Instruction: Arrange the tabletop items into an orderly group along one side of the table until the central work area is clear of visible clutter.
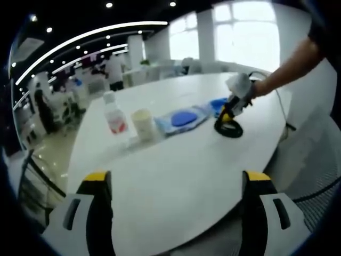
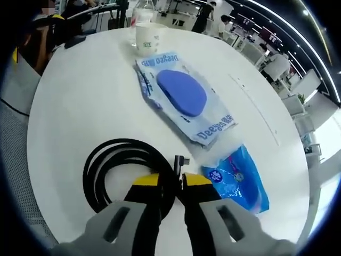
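A coiled black cable (image 2: 106, 160) lies on the white round table (image 2: 80, 90), and my right gripper (image 2: 171, 181) is shut on its strands beside the plug end (image 2: 179, 160). Beyond it lie a blue-lidded wipes pack (image 2: 184, 93) and a small blue pouch (image 2: 237, 178). A paper cup (image 2: 147, 36) and a clear bottle (image 2: 143, 8) stand at the far edge. In the left gripper view, my left gripper (image 1: 177, 181) hangs open over the near table edge, with the bottle (image 1: 113, 114), cup (image 1: 143, 124), wipes pack (image 1: 181, 118), pouch (image 1: 217, 104) and cable (image 1: 229, 129) in a row beyond. The right gripper (image 1: 228, 114) is on the cable.
A person's arm (image 1: 287, 69) reaches in from the right, holding the right gripper. A mesh chair (image 1: 319, 181) stands at the table's right side. Office desks, chairs and people fill the background (image 1: 106, 69). A dark flat object (image 2: 74, 40) lies at the table's far left edge.
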Demonstrator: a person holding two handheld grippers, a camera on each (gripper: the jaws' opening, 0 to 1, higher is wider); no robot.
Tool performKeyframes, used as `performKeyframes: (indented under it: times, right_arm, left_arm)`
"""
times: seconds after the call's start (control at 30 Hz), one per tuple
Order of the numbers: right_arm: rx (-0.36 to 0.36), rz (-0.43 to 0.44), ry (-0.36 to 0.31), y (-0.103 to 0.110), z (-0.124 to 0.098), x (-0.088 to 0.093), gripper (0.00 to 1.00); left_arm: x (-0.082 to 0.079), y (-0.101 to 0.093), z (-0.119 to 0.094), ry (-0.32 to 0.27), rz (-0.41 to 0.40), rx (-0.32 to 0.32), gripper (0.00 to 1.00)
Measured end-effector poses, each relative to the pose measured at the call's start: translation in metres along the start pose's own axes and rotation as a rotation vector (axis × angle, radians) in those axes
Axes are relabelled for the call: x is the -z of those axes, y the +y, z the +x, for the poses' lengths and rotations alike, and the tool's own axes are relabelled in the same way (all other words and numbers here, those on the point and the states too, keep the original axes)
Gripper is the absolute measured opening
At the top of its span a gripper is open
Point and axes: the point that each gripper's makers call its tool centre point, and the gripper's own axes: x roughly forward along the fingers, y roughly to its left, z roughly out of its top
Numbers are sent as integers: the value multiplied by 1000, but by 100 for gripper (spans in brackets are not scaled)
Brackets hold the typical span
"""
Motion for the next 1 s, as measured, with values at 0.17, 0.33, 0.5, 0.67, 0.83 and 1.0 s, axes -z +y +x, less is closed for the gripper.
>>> performKeyframes:
  times: [0.17,0.33,0.5,0.67,0.83,1.0]
  right_arm:
    - [15,-15,-22,-2,-5,-5,21]
    - [29,-19,-49,-2,-14,-12,21]
    - [32,12,-81,0,-23,-20,26]
    - [33,20,-111,9,-32,-27,30]
    - [41,53,-133,13,-41,-30,35]
    - [54,98,-152,15,-50,-30,38]
  left_arm:
    - [0,0,0,-2,0,1,99]
    - [-1,0,0,-6,0,2,99]
    - [0,0,0,-8,3,8,99]
    - [-1,-2,0,-9,3,12,99]
    - [-1,-2,0,-9,6,16,99]
    - [-1,-3,0,-9,9,20,99]
